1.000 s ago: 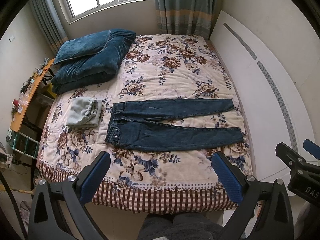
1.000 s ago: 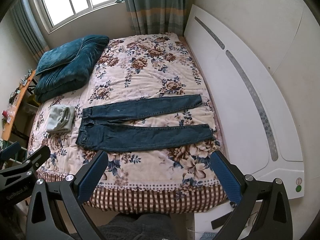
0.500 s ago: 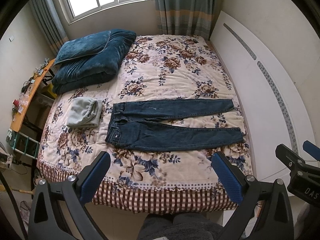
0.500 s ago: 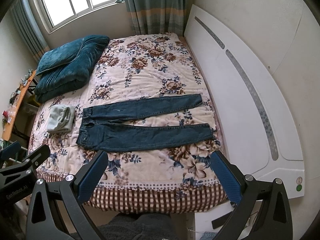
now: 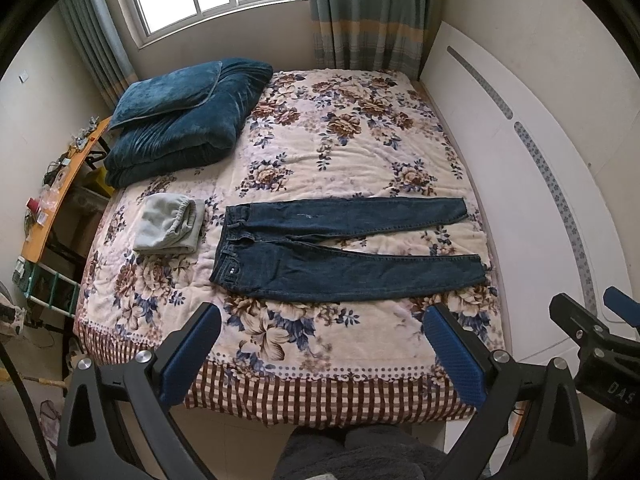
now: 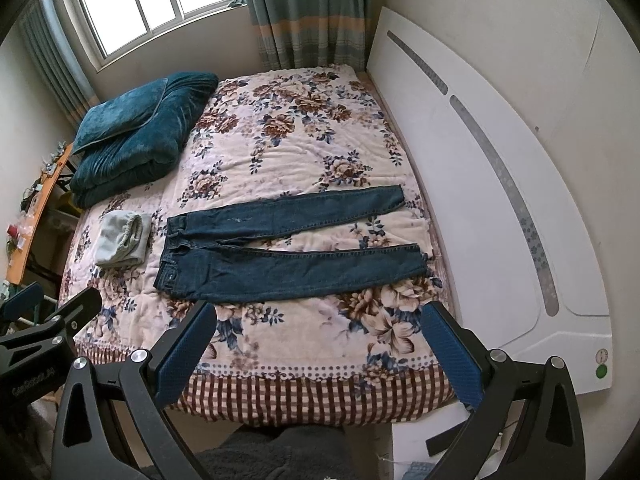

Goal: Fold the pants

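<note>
Right tongs (image 5: pixel 618 312), lettering perhaps "DAS", above jeans (image 5: pixel 344 248).

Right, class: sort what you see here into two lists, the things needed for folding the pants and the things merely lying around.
Belongs to the job:
- jeans, spread flat on the bed
- left gripper, open
- right gripper, open

Just lying about:
- grey folded garment beside the waistband
- teal quilt with pillow on top
- cluttered side table
</note>
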`<action>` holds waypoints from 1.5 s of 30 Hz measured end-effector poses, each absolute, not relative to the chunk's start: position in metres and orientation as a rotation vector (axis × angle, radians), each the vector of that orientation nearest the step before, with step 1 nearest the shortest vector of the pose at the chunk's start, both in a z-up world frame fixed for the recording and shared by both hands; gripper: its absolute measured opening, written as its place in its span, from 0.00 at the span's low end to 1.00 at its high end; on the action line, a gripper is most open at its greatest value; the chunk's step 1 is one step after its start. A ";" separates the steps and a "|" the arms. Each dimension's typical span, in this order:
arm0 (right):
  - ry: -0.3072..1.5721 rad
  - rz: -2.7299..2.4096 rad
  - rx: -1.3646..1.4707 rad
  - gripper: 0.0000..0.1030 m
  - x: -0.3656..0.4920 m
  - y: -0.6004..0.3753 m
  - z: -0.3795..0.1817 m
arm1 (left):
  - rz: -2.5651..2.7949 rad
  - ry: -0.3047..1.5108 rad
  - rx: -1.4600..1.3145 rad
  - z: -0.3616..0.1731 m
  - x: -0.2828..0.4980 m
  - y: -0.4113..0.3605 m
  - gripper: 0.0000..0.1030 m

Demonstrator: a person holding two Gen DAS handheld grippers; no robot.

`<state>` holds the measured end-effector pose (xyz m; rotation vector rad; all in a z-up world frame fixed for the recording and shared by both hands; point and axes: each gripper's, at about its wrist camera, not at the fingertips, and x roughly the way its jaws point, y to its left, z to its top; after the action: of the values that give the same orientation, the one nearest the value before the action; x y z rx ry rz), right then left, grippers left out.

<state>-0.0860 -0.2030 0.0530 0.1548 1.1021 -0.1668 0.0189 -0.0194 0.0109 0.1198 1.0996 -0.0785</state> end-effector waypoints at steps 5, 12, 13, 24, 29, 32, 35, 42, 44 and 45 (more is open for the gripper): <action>1.105 -0.163 0.176 1.00 -0.078 -0.207 0.057 | -0.015 1.082 0.095 0.001 0.032 -0.022 1.00; 1.133 -0.159 0.258 1.00 -0.031 -0.217 0.006 | 0.100 1.069 0.123 -0.046 0.087 -0.013 1.00; 1.143 -0.158 0.273 1.00 -0.019 -0.217 -0.006 | 0.111 1.082 0.130 -0.056 0.099 -0.011 1.00; 1.350 -0.240 0.460 1.00 0.147 -0.206 -0.193 | 0.149 1.218 0.219 -0.199 0.251 0.036 1.00; 1.433 -0.268 0.524 1.00 0.231 -0.198 -0.296 | 0.130 1.280 0.260 -0.284 0.323 0.062 1.00; 1.502 -0.258 0.463 1.00 0.289 -0.183 -0.354 | 0.099 1.329 0.317 -0.336 0.362 0.069 1.00; 1.559 -0.196 0.345 1.00 0.349 -0.162 -0.407 | 0.050 1.352 0.413 -0.386 0.399 0.067 0.99; 1.581 0.035 -0.108 1.00 0.462 -0.103 -0.520 | -0.115 1.397 0.651 -0.494 0.473 0.048 0.91; 1.615 0.101 -0.193 1.00 0.482 -0.097 -0.546 | -0.159 1.403 0.733 -0.518 0.488 0.040 0.91; 1.632 0.132 -0.234 1.00 0.490 -0.095 -0.559 | -0.189 1.413 0.754 -0.527 0.494 0.038 0.91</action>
<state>0.4904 -0.0950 -0.5589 -0.2344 1.6324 0.1317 0.4937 0.0378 -0.5271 0.7538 1.4132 -0.1888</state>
